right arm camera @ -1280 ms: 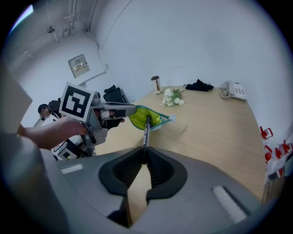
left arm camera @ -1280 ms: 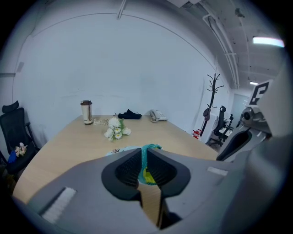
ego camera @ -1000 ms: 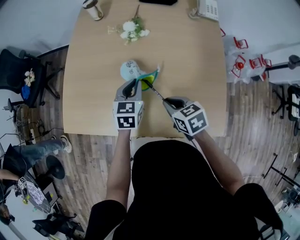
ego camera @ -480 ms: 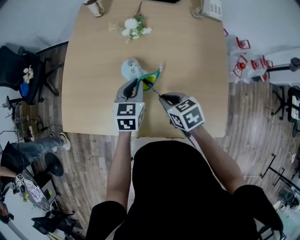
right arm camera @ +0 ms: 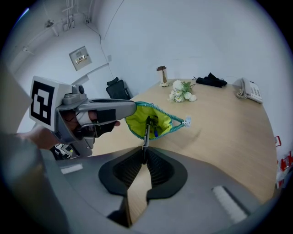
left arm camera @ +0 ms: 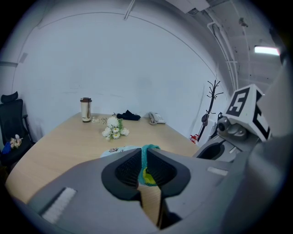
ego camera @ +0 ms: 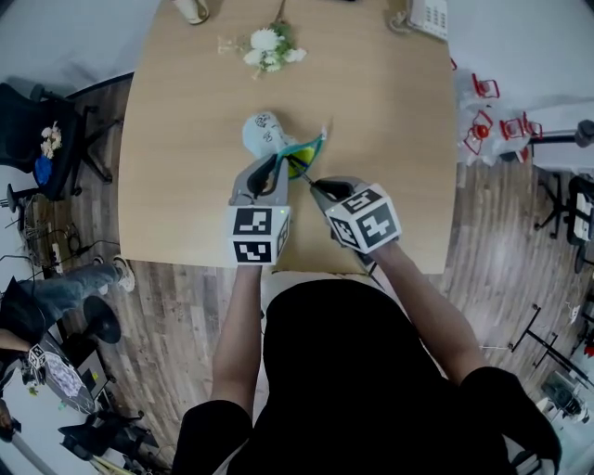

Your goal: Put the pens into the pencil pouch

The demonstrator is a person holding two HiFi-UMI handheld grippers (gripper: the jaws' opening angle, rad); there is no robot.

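While both grippers sit over the near half of the table, I log the following.

Left gripper: clenched on the pencil pouch. Its own view shows the jaws pressed on the teal zipper edge of the pouch, with yellow lining showing just below the pinch. The pouch's pale blue body lies on the table beyond the jaws, and the mouth is lifted and held open toward the right gripper.

Right gripper: grasping a pen. In the right gripper view the jaws are closed on the dark, slim barrel. The barrel runs straight ahead, and its far end lies over the yellow lining of the open mouth. A small blue item sits in there beside the pen's end; I can't make out what it is. The zipper pull hangs at the mouth's right corner.

The two grippers are close together, left gripper at the pouch's near lip, right gripper just beside it and angled down toward the opening.

Far half of the table: a bunch of white flowers, a cup, a dark cloth and a desk phone, all well apart from the pouch.
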